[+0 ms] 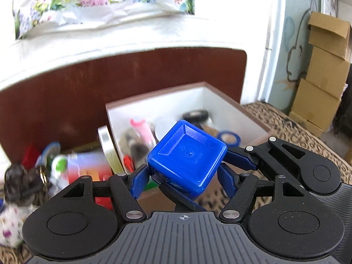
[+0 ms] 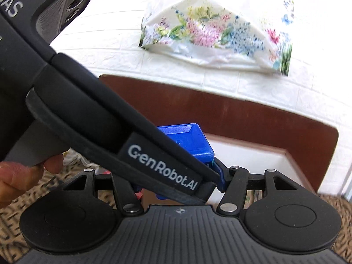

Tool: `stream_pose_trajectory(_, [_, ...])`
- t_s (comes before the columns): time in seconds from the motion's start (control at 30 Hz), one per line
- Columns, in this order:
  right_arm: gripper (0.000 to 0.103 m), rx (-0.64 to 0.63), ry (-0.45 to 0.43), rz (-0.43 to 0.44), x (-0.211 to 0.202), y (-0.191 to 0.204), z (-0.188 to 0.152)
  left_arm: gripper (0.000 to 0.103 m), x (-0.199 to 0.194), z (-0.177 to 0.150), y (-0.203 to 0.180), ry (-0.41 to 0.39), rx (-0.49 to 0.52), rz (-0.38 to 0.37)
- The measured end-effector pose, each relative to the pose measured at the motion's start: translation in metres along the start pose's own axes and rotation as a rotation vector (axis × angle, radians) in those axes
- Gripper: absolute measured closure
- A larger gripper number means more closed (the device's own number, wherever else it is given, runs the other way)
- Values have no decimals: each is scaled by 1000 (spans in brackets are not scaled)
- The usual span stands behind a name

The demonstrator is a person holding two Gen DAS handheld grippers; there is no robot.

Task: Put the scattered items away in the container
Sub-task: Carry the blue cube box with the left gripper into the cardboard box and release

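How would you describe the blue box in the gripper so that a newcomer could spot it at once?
Start at the white-walled container in front of the brown headboard. Just before its near rim, the left gripper grips a blue box, tilted. Unlike the blurred clutter behind, it is a solid, glossy blue cube with a recessed square face.

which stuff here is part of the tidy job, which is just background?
Job:
- blue square box, shut in the left gripper
- white container holding tape rolls and a pink item
- loose items to its left

Background:
- floral bag
- cardboard boxes
- brown headboard
- right gripper, state hidden by the other tool
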State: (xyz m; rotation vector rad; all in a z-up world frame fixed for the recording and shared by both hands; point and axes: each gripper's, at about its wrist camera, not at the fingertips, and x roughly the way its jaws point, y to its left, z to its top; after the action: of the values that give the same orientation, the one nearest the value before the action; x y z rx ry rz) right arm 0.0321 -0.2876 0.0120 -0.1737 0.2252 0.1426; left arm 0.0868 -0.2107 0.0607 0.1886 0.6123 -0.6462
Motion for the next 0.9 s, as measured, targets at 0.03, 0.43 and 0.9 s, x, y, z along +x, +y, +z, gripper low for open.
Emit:
stream_pose_trajectory(0.03, [38,-1,0,-1,8,-4,4,32,6,7,4,2,-2,2])
stream_pose_trajectory(0.43, [38,24,98,34,123,-46,41,32,91,68,67,59,-92,-33])
stream_pose_trajectory(0.9, [36,64,267,106,230,-71,52,19,160,86,127,98,-192,-55])
